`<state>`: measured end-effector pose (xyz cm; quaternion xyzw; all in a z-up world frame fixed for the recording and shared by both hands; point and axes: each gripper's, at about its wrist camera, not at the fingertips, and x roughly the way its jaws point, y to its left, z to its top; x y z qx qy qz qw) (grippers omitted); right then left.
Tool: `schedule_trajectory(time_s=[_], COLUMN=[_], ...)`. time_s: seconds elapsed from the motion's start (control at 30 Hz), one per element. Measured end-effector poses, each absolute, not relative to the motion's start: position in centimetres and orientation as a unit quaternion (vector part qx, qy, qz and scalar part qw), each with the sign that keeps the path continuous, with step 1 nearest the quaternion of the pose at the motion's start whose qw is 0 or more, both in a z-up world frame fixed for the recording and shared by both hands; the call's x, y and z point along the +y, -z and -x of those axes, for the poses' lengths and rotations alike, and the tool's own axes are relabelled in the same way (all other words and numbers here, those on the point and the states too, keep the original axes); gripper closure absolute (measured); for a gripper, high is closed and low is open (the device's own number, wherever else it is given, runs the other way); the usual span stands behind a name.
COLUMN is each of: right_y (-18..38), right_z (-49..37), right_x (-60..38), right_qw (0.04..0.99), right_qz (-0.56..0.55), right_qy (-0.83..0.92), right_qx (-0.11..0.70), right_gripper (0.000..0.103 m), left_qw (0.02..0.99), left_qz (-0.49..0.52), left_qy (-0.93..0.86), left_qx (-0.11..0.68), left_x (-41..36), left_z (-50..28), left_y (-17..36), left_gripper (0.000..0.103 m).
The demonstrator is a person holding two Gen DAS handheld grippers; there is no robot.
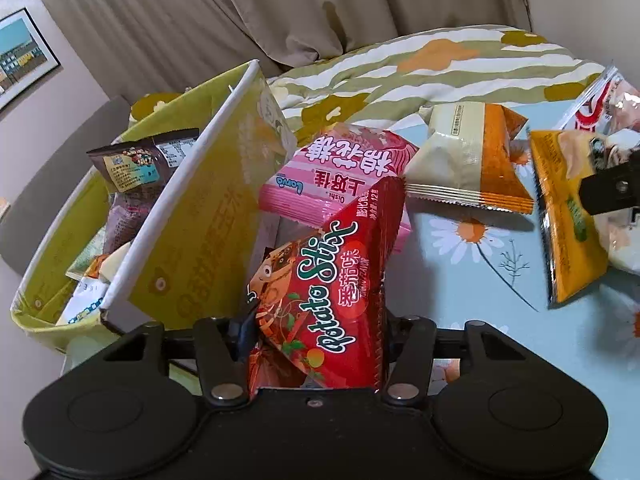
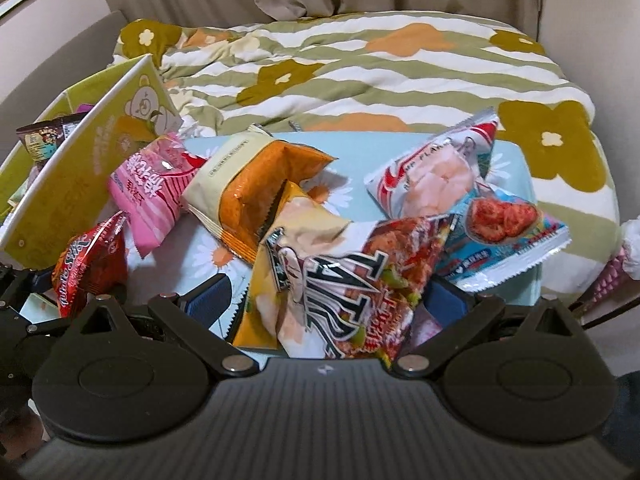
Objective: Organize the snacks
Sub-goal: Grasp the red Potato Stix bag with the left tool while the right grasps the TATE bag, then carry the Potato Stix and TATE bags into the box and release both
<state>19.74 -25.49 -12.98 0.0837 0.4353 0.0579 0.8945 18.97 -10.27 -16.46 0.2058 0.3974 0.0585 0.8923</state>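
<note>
Covering the far half of both views, a striped floral quilt (image 2: 360,72) runs from 10 to 2 o'clock. Below it lies a pale blue daisy-print surface (image 1: 472,280), bare only in a strip at 4 o'clock in the left wrist view. Yellow-green storage box (image 1: 192,216) stands at 9 o'clock, its white-edged flap tilted up, packets already inside. Loose packets crowd the middle: pink marshmallow bag (image 1: 340,172) leaning on the box flap, cream-and-orange bag (image 1: 468,160) at 1 o'clock, shrimp-cracker bags (image 2: 460,184) at 2 o'clock. Left gripper (image 1: 316,332) clamped on the red Potato Stix bag (image 1: 320,296), just beside the box wall. Right gripper (image 2: 332,300) has a yellow packet (image 2: 260,300) and red spicy packet (image 2: 376,280) between its fingers; whether they press, cannot tell.
</note>
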Motion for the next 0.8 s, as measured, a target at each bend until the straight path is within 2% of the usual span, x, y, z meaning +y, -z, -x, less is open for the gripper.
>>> schedule_trajectory(time_s=[0.5,0.63,0.67,0.8], right_y=[13.6,13.9,13.8,13.0], right_z=[-21.6,-21.4,-21.2,-20.6], right_x=[-25.4,-25.5,-25.5,-25.5], right_qw=[0.887,0.885,0.885,0.887], right_qz=[-0.117,-0.109,-0.107,-0.101], right_qy=[-0.08,-0.084,-0.085,-0.091], right_qx=[0.44,0.446,0.446,0.442], right_gripper=[0.0,0.007,0.013,0.016], left_qw=[0.894,0.897,0.898,0.905], left_qz=[-0.179,-0.171,-0.168,-0.162], left_qy=[-0.034,-0.026,-0.024,-0.02], left_qx=[0.408,0.407,0.405,0.392], left_x=[-11.3,-11.6,-11.7,-12.0], left_z=[-17.0,-16.9,-16.8,-16.2], left_y=[13.9,13.0,12.6,10.9], left_gripper=[0.044,0.044,0.044,0.044])
